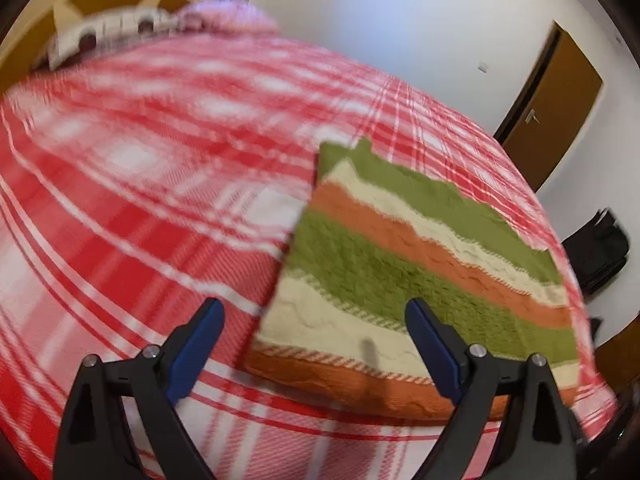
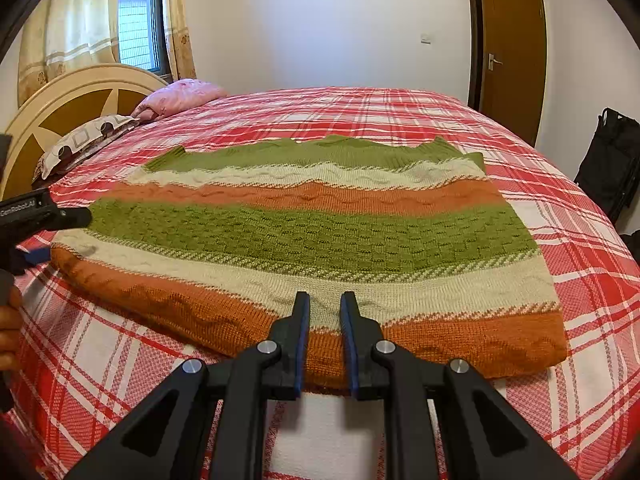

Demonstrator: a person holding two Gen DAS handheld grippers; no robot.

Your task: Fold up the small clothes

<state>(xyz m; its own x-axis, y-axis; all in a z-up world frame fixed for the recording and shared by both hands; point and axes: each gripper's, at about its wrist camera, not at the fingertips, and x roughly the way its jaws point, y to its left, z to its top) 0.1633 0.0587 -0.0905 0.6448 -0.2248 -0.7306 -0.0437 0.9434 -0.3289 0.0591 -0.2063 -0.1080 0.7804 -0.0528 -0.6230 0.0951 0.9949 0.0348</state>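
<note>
A knitted sweater (image 2: 304, 236) with green, cream and orange stripes lies folded flat on the red plaid bed cover (image 2: 360, 112). My right gripper (image 2: 325, 304) hovers over its near orange edge, jaws a narrow gap apart, holding nothing. In the left wrist view the sweater (image 1: 400, 276) lies to the right. My left gripper (image 1: 316, 308) is wide open above its near left corner, empty. The left gripper also shows at the left edge of the right wrist view (image 2: 44, 216), beside the sweater's left end. The left wrist view is motion-blurred.
Pillows (image 2: 176, 96) and a cream headboard (image 2: 80, 96) lie at the bed's far left. A brown door (image 2: 512, 48) stands at the back right. A black bag (image 2: 608, 160) sits off the bed's right side.
</note>
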